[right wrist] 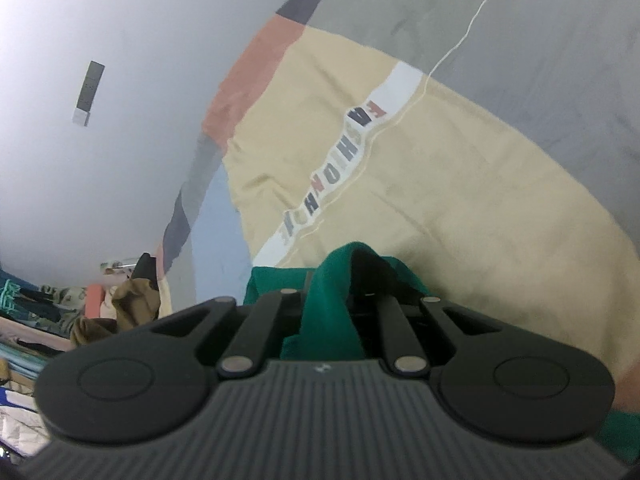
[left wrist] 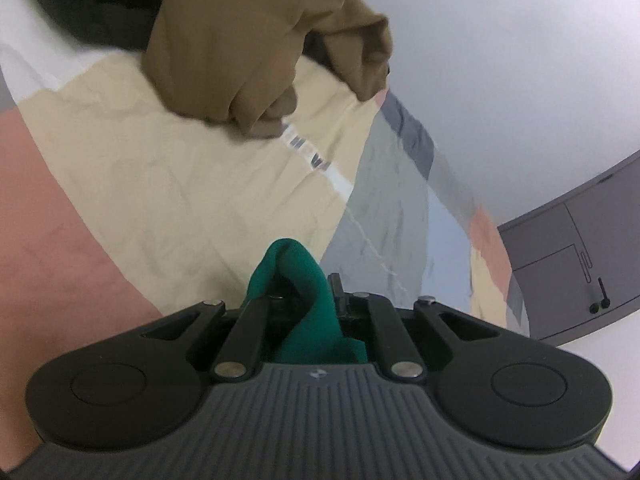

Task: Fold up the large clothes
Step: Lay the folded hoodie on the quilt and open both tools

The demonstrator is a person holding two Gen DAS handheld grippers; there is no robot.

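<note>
Your left claw [left wrist: 298, 280] is clamped on a fold of the green garment [left wrist: 308, 300]; your right claw [right wrist: 352, 276] grips another fold of it. Beyond both claws lies the patchwork bedspread [right wrist: 420, 200]; a brown garment [left wrist: 240, 48] sits farther ahead of the left.

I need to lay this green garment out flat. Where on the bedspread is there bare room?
The cream panel of the bedspread is bare between the lettered white stripe and the grey panel. Across the stripe, a brown garment crowds the far end. The green garment hangs over the near edge.
</note>
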